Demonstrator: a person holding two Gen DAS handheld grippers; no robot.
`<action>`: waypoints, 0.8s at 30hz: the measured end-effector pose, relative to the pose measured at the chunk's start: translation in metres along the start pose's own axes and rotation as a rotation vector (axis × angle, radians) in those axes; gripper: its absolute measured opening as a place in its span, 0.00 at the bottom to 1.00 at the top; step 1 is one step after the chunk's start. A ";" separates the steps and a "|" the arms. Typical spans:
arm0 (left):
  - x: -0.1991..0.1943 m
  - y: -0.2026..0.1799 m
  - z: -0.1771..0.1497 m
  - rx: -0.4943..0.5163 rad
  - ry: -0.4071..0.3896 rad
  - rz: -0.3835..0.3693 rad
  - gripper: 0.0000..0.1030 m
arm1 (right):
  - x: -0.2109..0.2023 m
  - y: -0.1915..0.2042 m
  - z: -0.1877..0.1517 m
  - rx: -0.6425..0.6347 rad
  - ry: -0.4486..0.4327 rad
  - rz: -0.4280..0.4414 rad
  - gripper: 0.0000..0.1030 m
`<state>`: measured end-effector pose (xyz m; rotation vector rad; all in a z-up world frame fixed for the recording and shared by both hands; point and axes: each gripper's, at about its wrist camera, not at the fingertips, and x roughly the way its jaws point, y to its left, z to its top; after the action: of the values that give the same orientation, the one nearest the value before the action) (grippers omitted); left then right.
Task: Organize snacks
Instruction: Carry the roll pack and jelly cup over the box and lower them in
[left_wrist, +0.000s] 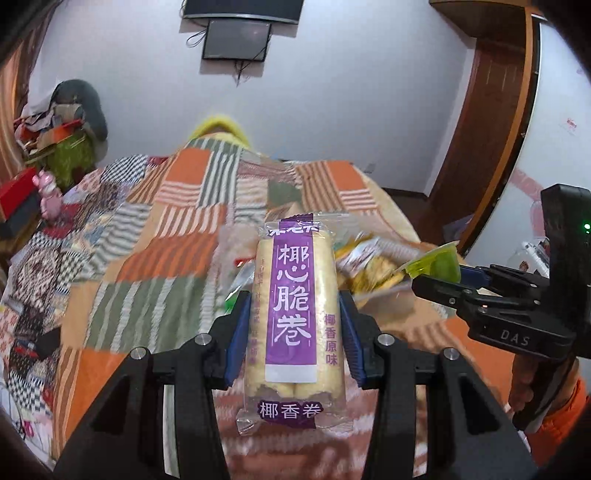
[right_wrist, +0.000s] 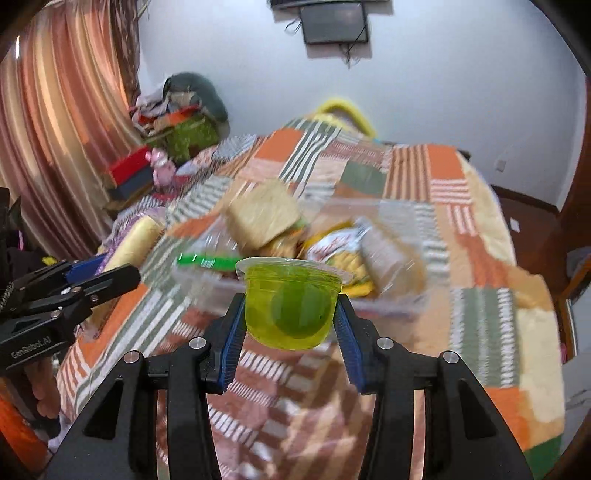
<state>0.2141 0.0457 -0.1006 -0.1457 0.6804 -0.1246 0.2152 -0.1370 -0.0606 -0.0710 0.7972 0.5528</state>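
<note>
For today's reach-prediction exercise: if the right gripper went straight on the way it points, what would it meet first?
Probably the clear snack bin just beyond the green jelly cup that the right gripper grips; depth is uncertain.

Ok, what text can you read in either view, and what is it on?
"椰心脆卷", "椰香原味", "椰香卷": purple-labelled snack pack in the left claw.
"DAS": right claw body.
"GenRobot.AI": the left claw's body, right wrist view.
Small side column and top brand on the pack: unreadable.
Bagged snacks: blurred.

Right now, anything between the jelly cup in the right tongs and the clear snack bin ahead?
Nothing visible. The green jelly cup, gripped in the right tongs, hangs above the quilt just short of the clear bin, which is already heaped with snacks.
</note>
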 end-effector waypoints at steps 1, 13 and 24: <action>0.005 -0.004 0.006 0.002 -0.001 -0.011 0.44 | -0.002 -0.005 0.005 0.004 -0.016 -0.009 0.42; 0.091 -0.035 0.046 0.039 0.054 -0.038 0.44 | 0.017 -0.049 0.042 0.050 -0.078 -0.101 0.42; 0.143 -0.039 0.049 0.014 0.122 -0.060 0.44 | 0.071 -0.073 0.050 0.059 0.025 -0.146 0.42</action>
<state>0.3523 -0.0108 -0.1443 -0.1459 0.7973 -0.1972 0.3244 -0.1553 -0.0853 -0.0814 0.8247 0.3909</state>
